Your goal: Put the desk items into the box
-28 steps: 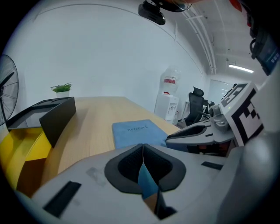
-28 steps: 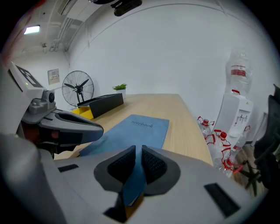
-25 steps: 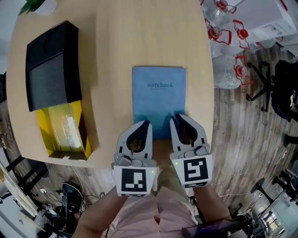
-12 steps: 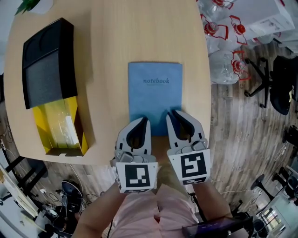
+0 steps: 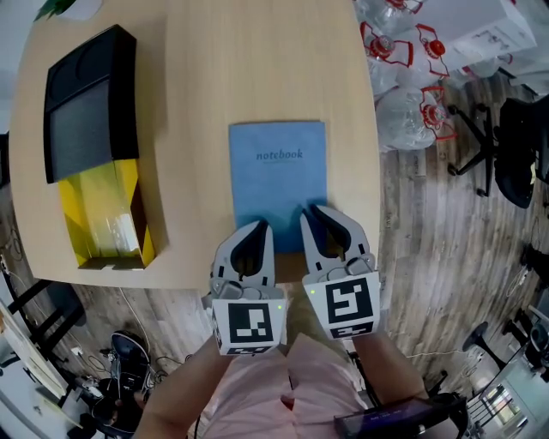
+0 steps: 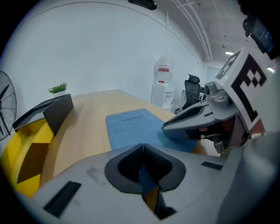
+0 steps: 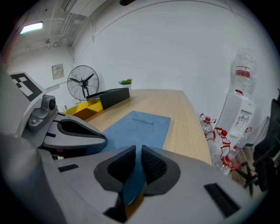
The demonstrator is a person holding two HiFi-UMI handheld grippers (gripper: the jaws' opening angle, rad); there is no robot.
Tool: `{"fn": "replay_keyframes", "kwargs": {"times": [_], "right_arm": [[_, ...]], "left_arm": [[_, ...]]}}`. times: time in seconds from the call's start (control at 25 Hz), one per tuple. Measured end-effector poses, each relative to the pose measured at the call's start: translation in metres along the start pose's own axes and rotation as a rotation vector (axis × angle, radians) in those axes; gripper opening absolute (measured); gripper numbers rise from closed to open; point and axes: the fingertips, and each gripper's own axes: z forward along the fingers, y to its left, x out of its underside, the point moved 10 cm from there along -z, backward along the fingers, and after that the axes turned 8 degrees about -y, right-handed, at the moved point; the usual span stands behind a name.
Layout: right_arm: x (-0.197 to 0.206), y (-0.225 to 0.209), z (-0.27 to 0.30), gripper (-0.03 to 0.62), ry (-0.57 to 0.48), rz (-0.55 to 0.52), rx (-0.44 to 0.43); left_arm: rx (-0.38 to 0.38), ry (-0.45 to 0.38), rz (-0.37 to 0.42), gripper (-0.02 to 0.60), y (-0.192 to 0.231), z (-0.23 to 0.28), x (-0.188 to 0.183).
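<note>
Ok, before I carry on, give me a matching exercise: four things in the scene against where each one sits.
Things:
1. notebook
2. box
3. water bottles
4. plant

Places:
A. on the floor, to the right of the desk
B. at the desk's far left corner
C. lying flat by the desk's near edge
D. along the desk's left side

Pairs: 1-C, 2-D, 3-A, 4-B
</note>
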Motion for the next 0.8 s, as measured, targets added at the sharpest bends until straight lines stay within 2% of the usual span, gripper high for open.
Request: {"fn": "replay_keyframes", "kwargs": {"times": [0.8], "right_arm": [[0.055,0.029,-0.065,0.044,-0.021,0.004,-0.047]], "left_arm": [[-0.050,0.025,0.022,0.015,-0.062,-0.054,0.039]]}}
